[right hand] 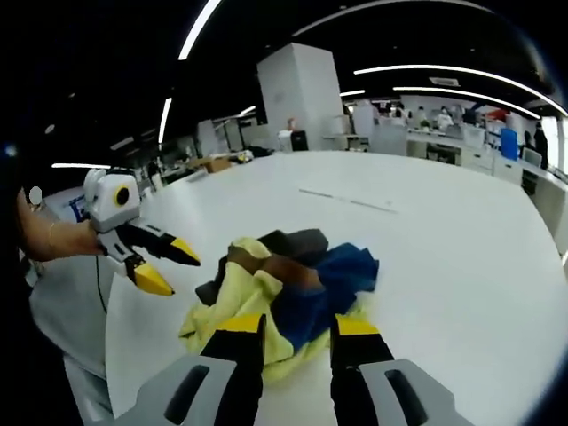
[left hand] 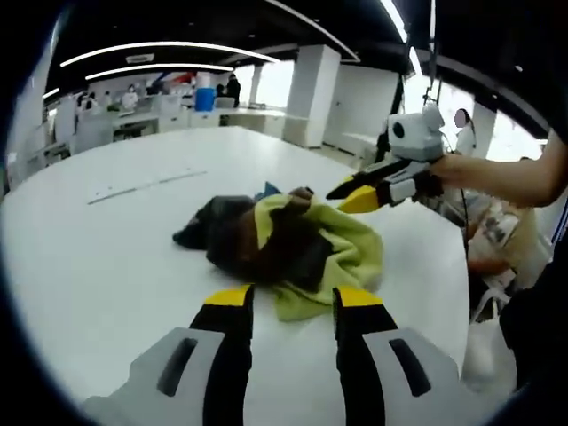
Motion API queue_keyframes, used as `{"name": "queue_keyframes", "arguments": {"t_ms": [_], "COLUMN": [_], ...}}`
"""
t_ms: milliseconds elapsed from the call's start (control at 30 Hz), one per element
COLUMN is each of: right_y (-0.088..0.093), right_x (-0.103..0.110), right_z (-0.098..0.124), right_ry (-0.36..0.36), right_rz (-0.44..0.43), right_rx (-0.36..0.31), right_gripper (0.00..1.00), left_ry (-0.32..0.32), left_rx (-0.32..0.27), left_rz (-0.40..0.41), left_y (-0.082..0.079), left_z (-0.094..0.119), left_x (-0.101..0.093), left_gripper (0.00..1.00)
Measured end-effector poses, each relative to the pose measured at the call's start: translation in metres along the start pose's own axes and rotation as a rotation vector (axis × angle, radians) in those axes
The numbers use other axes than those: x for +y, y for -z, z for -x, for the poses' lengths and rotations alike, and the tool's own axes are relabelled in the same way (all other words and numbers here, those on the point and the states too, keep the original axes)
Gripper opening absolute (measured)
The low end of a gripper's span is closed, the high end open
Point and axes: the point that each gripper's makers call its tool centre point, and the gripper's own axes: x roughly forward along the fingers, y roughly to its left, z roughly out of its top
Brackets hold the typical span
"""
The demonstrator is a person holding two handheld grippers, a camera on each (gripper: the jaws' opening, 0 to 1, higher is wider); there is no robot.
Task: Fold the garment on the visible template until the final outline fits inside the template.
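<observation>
Left gripper view: soft crumpled garment [left hand: 284, 244] is lying bunched on the smooth white table [left hand: 106, 248]; left gripper [left hand: 293, 297] and right gripper [left hand: 348, 193] are hovering, jaws parted.

The garment [left hand: 284, 244] lies crumpled in a loose heap on a white table [left hand: 106, 240], not spread flat. It is multi-coloured: pale yellow, dark brown, black or dark grey, and blue panels. In the left gripper view the yellow part lies toward the right and near edge, with dark fabric bunched over the middle and left. In the right gripper view the garment [right hand: 284, 288] shows blue folds on the right, yellow on the left, brown and dark grey across the top.
</observation>
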Motion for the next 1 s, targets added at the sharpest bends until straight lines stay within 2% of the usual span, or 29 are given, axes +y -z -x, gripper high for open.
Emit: {"name": "queue_keyframes", "arguments": {"t_ms": [400, 567, 700, 1000], "right_y": [0.001, 0.003, 0.004, 0.008], "right_x": [-0.005, -0.004, -0.009, -0.009], "right_z": [-0.018, -0.022, -0.024, -0.028], "right_ry": [-0.016, -0.011, 0.017, 0.018], "right_rz": [0.015, 0.054, 0.077, 0.063], "right_rx": [0.011, 0.025, 0.036, 0.05], "right_gripper": [0.18, 0.16, 0.16, 0.12], "left_ry": [0.016, -0.018, -0.019, -0.03], "left_rx": [0.022, 0.018, 0.019, 0.032], "left_rz": [0.047, 0.083, 0.092, 0.114], "left_y": [0.003, 0.004, 0.006, 0.009], "left_z": [-0.027, -0.028, -0.028, -0.032], "left_x": [-0.003, 0.004, 0.002, 0.003], "left_gripper": [0.2, 0.13, 0.14, 0.12]}}
